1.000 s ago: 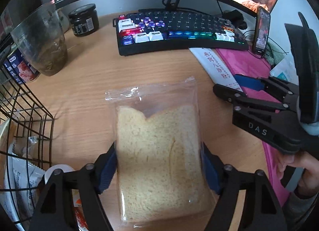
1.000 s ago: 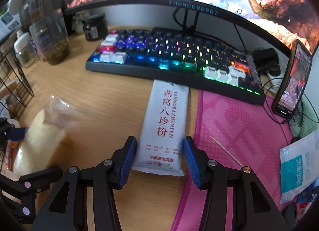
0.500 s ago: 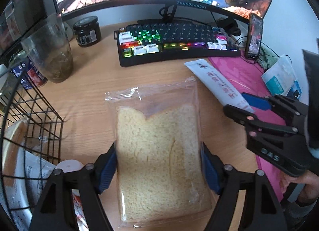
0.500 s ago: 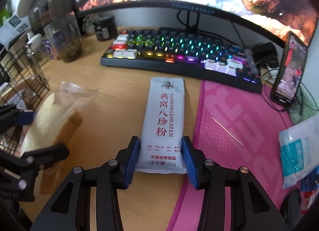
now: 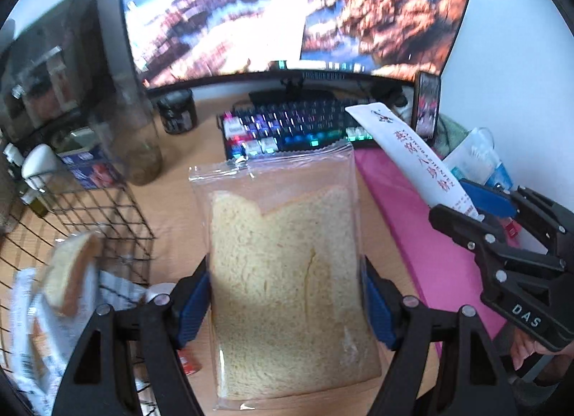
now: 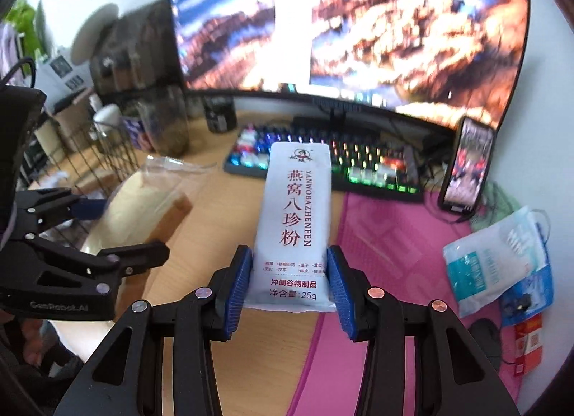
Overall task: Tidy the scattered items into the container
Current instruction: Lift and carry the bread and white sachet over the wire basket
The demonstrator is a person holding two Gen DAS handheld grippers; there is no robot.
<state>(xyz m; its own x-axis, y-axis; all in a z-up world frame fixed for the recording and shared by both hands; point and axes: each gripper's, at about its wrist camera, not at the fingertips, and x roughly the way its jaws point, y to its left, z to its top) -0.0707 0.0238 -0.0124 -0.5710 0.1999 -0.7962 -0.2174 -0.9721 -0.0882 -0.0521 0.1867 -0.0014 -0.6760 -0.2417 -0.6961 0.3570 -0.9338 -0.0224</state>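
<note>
Plainly, left tool [image 5: 285, 303] grips bagged bread [image 5: 287, 283] (right tool [image 6: 288, 285] clasps white sachet [image 6: 296, 222]).

Two hand-held grippers of matte black plastic, each with two forked, strut-like fingers fastened by round silver screws and tipped with ribbed blue pads [image 5: 195, 303]. White raised lettering "DAS" along the side of the right gripper [image 5: 498, 233], seen from the left wrist view, and pale "GenRobot.AI" lettering along the side of the left gripper [image 6: 86, 233], seen from the right wrist view, with a thin black cable looping above its boxy black body. Copper-toned screws on one right finger, silver on the other.
</note>
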